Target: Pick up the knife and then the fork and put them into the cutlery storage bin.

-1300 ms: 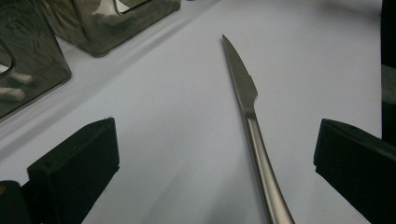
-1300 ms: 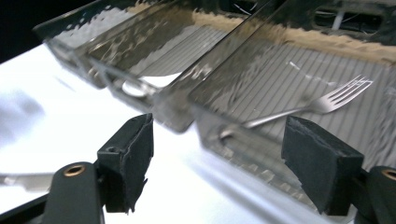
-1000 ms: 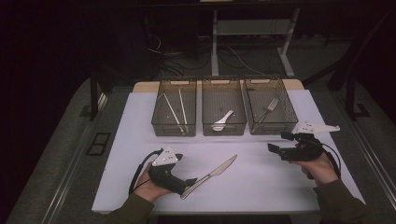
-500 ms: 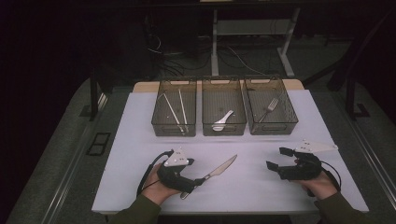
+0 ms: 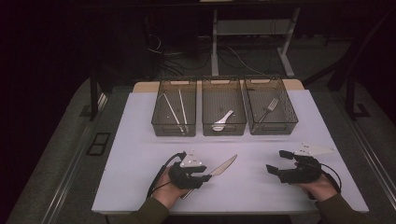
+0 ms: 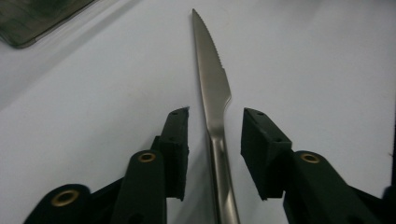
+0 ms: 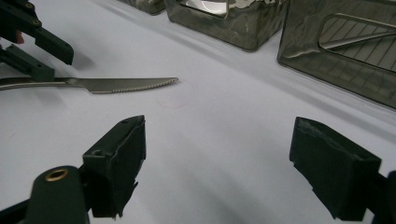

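Left gripper (image 6: pixel 212 128) jaws, just closing, straddle the knife (image 6: pixel 214 93) handle, pads not yet touching; the knife lies flat near-left on the table (image 5: pixel 140 140). A thin handle may slip or pivot. Right gripper (image 7: pixel 217 163) stands open, empty.

We're looking at a lab-style recording bay, dim all round. One white work table (image 5: pixel 140 140) is lit, set on a dark floor. Behind it, cables (image 5: pixel 177 56) trail across the ground beside the pale metal legs of a height-adjustable desk frame (image 5: pixel 215 42) (very much a test-bench look). Three identical smoky plastic bins (image 5: pixel 224 126) line the table's far edge, nothing homely anywhere.
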Demonstrator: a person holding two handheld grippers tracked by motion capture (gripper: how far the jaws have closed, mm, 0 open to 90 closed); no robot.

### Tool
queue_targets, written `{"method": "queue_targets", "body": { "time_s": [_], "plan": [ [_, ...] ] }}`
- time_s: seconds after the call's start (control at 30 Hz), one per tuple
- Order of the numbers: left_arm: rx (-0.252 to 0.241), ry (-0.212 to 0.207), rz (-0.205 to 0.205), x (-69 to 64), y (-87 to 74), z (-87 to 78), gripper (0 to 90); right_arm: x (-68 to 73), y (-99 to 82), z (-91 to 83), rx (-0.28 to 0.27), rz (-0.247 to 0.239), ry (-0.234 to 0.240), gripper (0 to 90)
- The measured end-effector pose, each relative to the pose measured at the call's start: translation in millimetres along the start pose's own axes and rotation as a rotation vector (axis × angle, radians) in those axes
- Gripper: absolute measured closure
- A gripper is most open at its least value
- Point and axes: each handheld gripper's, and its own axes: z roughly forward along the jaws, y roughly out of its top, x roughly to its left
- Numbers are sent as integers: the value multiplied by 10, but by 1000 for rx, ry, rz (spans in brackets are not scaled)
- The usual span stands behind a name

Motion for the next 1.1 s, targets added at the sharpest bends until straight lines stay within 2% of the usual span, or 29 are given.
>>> {"method": "queue_targets", "body": {
  "time_s": [0.1,0.27,0.43,0.53,0.63,0.87,0.97,1.1],
  "plan": [
    [11,-6,-15,5,-17,26,666,1,-3,8,7,-5,-2,185],
    [35,-11,-2,-20,-29,81,695,2,-3,10,7,-5,-3,185],
    [30,1,-15,-17,-41,87,738,1,-3,8,7,-5,-3,185],
    [37,15,7,-45,-34,93,749,2,-3,11,8,-4,-3,186],
    [44,4,-1,-29,-26,91,786,2,-4,11,7,-4,-3,185],
    [61,3,32,-27,-10,74,794,1,-2,10,7,-2,-2,186],
    [49,3,28,-17,1,42,794,-4,1,12,9,10,4,185],
    [13,1,-1,-3,18,-13,794,-9,10,14,20,43,19,185]
  ]
}}
